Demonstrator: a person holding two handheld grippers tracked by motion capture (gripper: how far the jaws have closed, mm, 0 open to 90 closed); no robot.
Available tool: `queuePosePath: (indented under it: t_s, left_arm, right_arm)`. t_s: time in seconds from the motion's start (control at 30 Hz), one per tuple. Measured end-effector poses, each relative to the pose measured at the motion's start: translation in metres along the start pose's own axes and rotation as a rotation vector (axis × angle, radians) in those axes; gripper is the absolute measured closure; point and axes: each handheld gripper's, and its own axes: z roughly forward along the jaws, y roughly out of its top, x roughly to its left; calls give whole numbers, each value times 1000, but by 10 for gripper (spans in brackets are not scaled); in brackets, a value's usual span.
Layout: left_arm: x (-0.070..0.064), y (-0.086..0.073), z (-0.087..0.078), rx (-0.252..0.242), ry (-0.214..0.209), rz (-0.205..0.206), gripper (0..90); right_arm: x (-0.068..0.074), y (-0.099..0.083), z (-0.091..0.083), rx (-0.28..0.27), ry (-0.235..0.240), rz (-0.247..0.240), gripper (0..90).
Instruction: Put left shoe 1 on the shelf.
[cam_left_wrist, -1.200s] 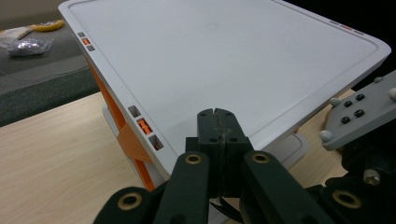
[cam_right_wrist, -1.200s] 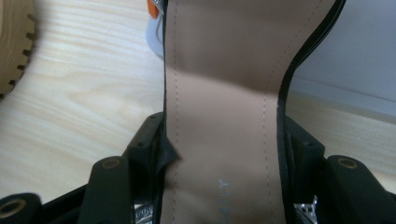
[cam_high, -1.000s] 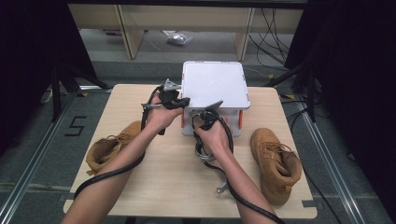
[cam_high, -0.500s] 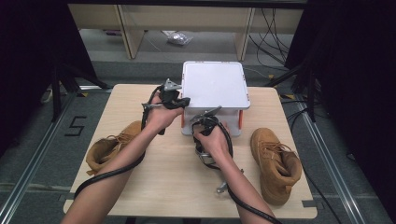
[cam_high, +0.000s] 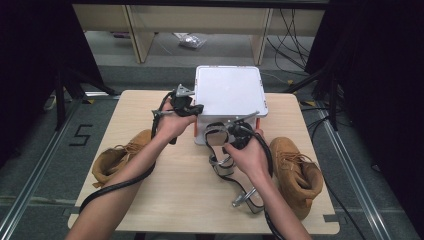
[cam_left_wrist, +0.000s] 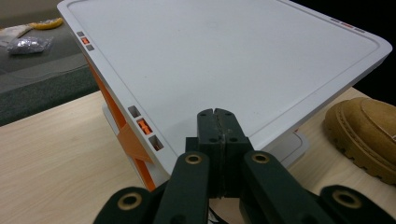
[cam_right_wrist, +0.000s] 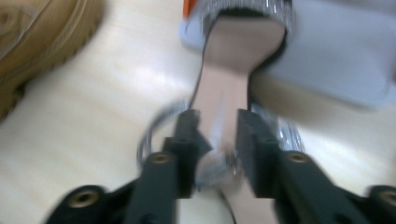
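Moved: right claw (cam_high: 226, 136) has drawn the high-heeled sandal (cam_high: 218, 136) back from the white box (cam_high: 229, 92).
Right claw: grasping the sandal.
Left claw (cam_left_wrist: 217, 122): clenched over the box lid.

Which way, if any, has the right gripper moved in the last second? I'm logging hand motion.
Yes. In the high view the right gripper has slid along the white box's front edge toward the right boot, with the strappy sandal.
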Motion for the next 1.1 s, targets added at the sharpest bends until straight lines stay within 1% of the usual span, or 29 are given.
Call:
queuePosePath:
  t_s: [0.03, 0.07, 0.1, 0.13, 0.17, 0.2, 0.23, 0.27, 0.3, 0.33, 0.37, 0.4, 0.43, 0.47, 0.5, 0.53, 0.57, 0.63, 0.67, 0.7, 0.73, 0.8, 0.83, 0.87, 0.9, 0.93, 0.97, 1.07, 1.1]
  left_arm:
    - [0, 0, 0, -2, 3, 2, 896]
    - [0, 0, 0, -2, 3, 2, 896]
    - [0, 0, 0, -2, 2, 1, 896]
    - [-1, 0, 0, -5, 4, -12, 896]
    - [-1, 0, 0, -7, 4, -16, 896]
    - [-1, 0, 0, -7, 4, -17, 896]
    - [-1, 0, 0, -7, 4, -17, 896]
    - [-1, -1, 1, -16, 4, -17, 896]
    - [-1, -1, 1, -15, 4, -14, 896]
    - [0, 0, 0, -1, -1, -1, 896]
    - [0, 0, 0, -1, -1, -1, 896]
    - [-1, 0, 0, -4, 1, -10, 896]
    - [-1, -1, 0, -12, -2, -15, 896]
    - [-1, -1, 0, -12, -2, -15, 896]
    - [-1, -1, 0, -12, -6, -16, 896]
    - [-1, -1, 0, -12, -6, -16, 896]
    - [-1, 0, 0, -5, -3, -13, 896]
    - [-1, 0, 0, -5, -3, -13, 896]
    - [-1, 0, 0, -5, -3, -13, 896]
    - [0, 0, 0, 1, -5, 0, 896]
    - [-1, 0, -1, 5, -1, -1, 896]
    - [-1, 0, -1, 5, 0, -2, 896]
    - [-2, -1, 0, -6, 2, -16, 896]
    - [-2, -1, 0, -15, 1, -18, 896]
    - [-2, -1, 0, -7, 0, -16, 896]
    - [-2, -1, 0, -7, 0, -16, 896]
    - [0, 0, 0, 0, -4, 0, 896]
    - [0, 0, 0, 3, -6, 3, 896]
    - [2, 1, 1, -12, -12, 31, 896]
  right_arm:
    - [-2, -6, -5, 26, 3, -16, 762]
    - [-2, -6, -5, 26, 3, -16, 762]
    - [-2, -13, -8, 52, 0, -13, 788]
    - [-4, -21, -7, 72, 27, -42, 809]
    - [-5, -36, -2, 131, 50, -52, 830]
    - [-4, -41, 2, 151, 45, -32, 838]
    - [-8, -46, 10, 140, 59, -72, 844]
    - [-7, -51, 15, 155, 64, -51, 852]
    - [-7, -54, 22, 157, 60, -47, 860]
    - [-8, -56, 29, 137, 71, -54, 867]
    - [-8, -56, 29, 137, 71, -54, 867]
    - [-4, -57, 32, 141, 74, -30, 876]
    - [-3, -57, 39, 144, 76, -27, 897]
    - [-3, -57, 39, 144, 76, -27, 897]
    - [4, -57, 44, 162, 73, 32, 899]
    - [4, -57, 44, 162, 73, 32, 899]
    - [1, -56, 47, 136, 81, -19, 900]
    - [2, -54, 47, 118, 84, -17, 900]
    - [2, -54, 47, 118, 84, -17, 900]
    - [2, -54, 46, 105, 71, -26, 900]
    - [4, -51, 41, 78, 83, -41, 900]
    - [4, -49, 40, 71, 89, -46, 900]
    - [6, -45, 41, 65, 78, -64, 900]
    - [8, -44, 41, 80, 58, -43, 900]
    - [6, -42, 43, 54, 67, -83, 900]
    - [8, -41, 43, 63, 66, -70, 900]
    - [7, -40, 46, 46, 66, -85, 900]
    - [7, -37, 46, 32, 67, -97, 900]
    - [8, -36, 45, 40, 66, -76, 900]
